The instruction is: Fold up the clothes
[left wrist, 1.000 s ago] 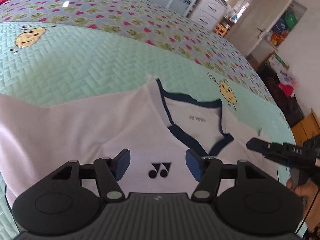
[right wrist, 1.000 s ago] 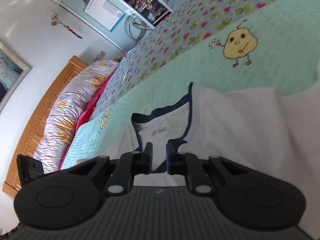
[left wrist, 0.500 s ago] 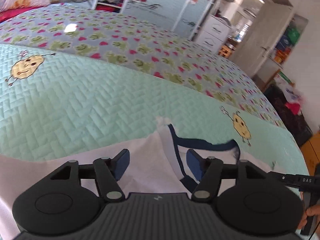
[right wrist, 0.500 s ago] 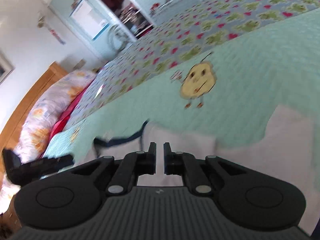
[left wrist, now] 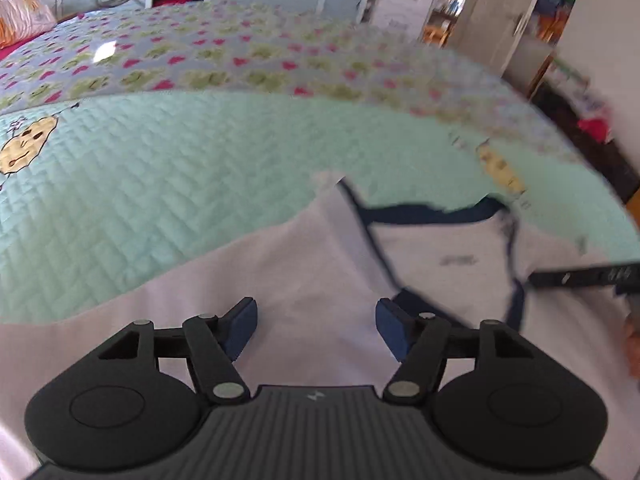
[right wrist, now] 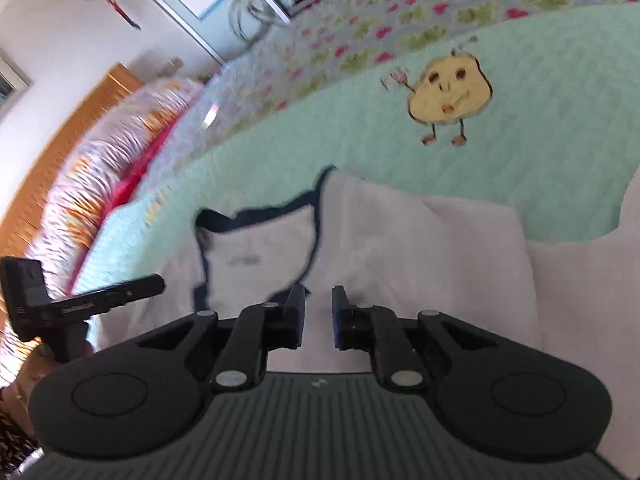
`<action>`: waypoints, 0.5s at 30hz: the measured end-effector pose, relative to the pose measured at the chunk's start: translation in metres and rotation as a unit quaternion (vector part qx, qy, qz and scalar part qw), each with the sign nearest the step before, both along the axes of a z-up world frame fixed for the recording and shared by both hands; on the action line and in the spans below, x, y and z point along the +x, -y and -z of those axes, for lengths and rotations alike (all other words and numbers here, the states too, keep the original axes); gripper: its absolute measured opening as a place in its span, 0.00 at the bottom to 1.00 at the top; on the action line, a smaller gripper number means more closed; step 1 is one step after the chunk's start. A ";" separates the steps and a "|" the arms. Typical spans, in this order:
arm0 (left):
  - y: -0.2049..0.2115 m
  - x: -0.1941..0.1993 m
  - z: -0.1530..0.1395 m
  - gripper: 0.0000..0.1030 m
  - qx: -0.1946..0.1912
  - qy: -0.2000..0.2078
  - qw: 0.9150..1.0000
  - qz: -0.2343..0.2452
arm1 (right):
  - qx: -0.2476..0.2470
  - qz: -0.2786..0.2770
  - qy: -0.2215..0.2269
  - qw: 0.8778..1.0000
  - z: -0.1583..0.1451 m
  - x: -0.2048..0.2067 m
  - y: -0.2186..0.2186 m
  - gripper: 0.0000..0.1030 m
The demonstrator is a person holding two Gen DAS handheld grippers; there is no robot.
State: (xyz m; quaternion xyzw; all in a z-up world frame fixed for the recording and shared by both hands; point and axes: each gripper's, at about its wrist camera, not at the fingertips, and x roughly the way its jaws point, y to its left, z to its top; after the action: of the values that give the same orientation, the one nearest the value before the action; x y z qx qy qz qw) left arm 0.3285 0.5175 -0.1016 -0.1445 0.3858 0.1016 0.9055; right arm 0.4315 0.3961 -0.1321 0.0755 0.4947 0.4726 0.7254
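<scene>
A white shirt (left wrist: 320,280) with a navy collar (left wrist: 420,212) lies flat on the mint quilt (left wrist: 160,168). My left gripper (left wrist: 316,320) hovers over the chest just left of the collar. Its blue pads stand wide apart and are closing, with fabric below them but nothing pinched. In the right wrist view the shirt (right wrist: 400,240) has a fold right of the collar (right wrist: 260,216). My right gripper (right wrist: 318,304) has its jaws nearly together on white fabric beside the collar's V. In the left wrist view its tip (left wrist: 536,279) meets the collar's right edge.
The quilt's frog-and-heart band (left wrist: 240,60) runs along the far side. A rolled duvet (right wrist: 100,184) and a wooden headboard (right wrist: 60,152) lie at the bed's head. A white cabinet (left wrist: 408,4) and an open door stand beyond. A hand (left wrist: 632,340) holds the right gripper.
Both grippers have sunk closer to the shirt. The right gripper's tip now touches the collar's edge, and the collar is pulled out of its neat V shape.
</scene>
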 end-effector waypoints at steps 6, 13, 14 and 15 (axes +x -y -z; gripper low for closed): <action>-0.032 -0.005 -0.010 0.60 -0.092 0.041 0.991 -0.087 | 0.118 0.113 -0.034 0.986 -0.008 -0.001 0.015 0.18; -0.010 0.040 0.014 0.62 -0.189 0.013 0.982 -0.017 | 0.132 0.108 -0.132 0.976 0.030 -0.010 0.001 0.15; -0.013 0.043 0.014 0.62 -0.190 0.036 0.980 -0.036 | 0.140 0.132 -0.134 0.972 0.030 -0.002 -0.001 0.10; -0.016 0.044 0.012 0.62 -0.192 0.045 0.978 -0.070 | 0.143 0.156 -0.127 0.969 0.027 0.003 -0.002 0.01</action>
State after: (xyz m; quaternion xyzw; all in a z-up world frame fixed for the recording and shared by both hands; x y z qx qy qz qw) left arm 0.3720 0.5333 -0.1138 -0.3468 0.3457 0.0816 0.8681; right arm 0.4349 0.3977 -0.1591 0.3143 0.4920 0.4058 0.7032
